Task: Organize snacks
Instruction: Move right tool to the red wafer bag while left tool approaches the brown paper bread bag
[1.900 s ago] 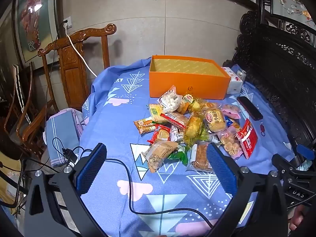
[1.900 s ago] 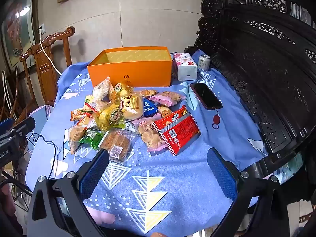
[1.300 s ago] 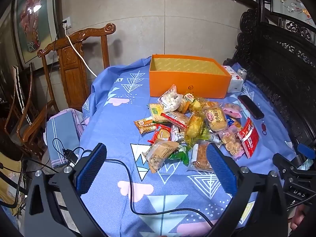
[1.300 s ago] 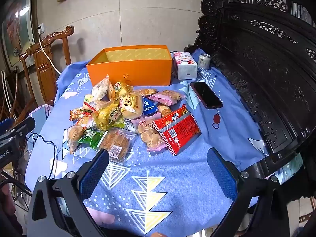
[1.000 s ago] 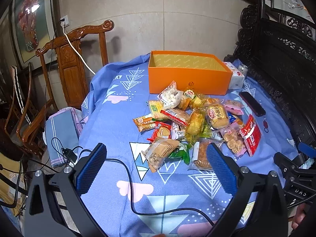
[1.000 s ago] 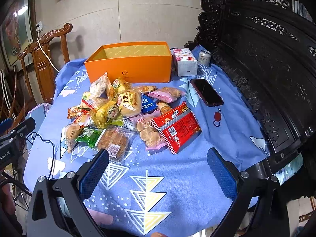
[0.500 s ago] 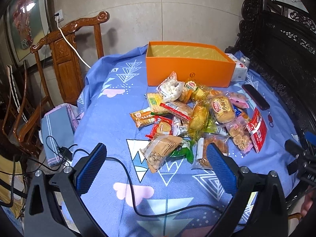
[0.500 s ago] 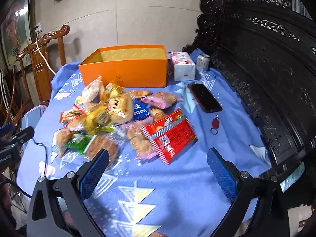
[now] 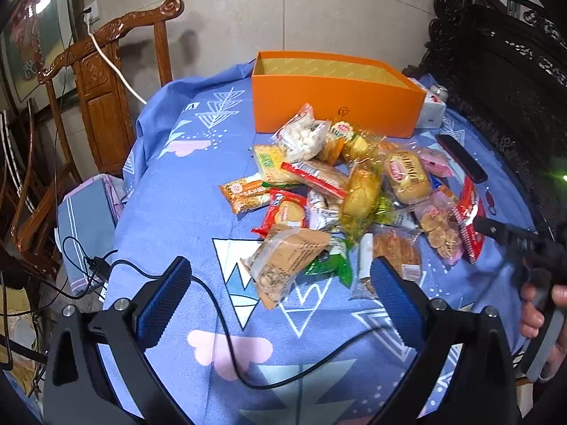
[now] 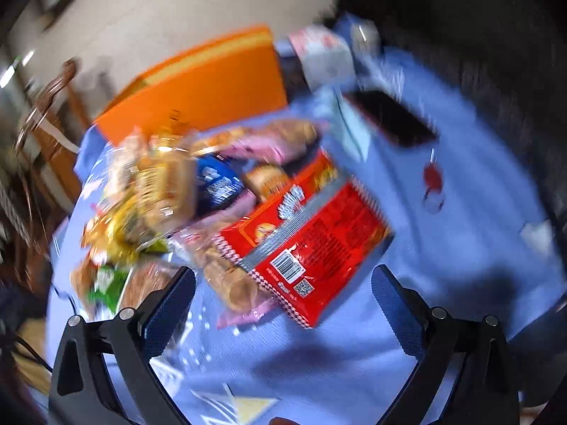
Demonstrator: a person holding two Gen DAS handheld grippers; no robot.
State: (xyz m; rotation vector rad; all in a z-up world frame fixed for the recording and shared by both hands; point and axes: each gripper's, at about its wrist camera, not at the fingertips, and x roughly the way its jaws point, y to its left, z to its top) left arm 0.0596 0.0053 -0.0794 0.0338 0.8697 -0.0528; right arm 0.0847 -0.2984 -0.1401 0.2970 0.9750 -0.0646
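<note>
A heap of wrapped snacks (image 9: 354,194) lies on the blue cloth in front of an open orange box (image 9: 336,102). My left gripper (image 9: 280,294) is open and empty, just short of a brown cracker packet (image 9: 287,258). My right gripper (image 10: 283,301) is open and empty, close over a red snack bag (image 10: 312,233) beside a pack of round biscuits (image 10: 230,279). The right wrist view is motion-blurred. The orange box (image 10: 198,95) stands behind the heap there. The right gripper also shows at the right edge of the left wrist view (image 9: 514,241).
A black phone (image 9: 460,159) with a red key tag (image 10: 432,177) lies right of the heap. A white carton (image 9: 432,109) and a can stand by the box. A black cable (image 9: 226,315) crosses the near cloth. A wooden chair (image 9: 106,81) stands at left, dark carved furniture at right.
Both grippers have moved forward and down toward the heap. The right one moved fast and tilted, closing in on the red bag. Jaws stay open.
</note>
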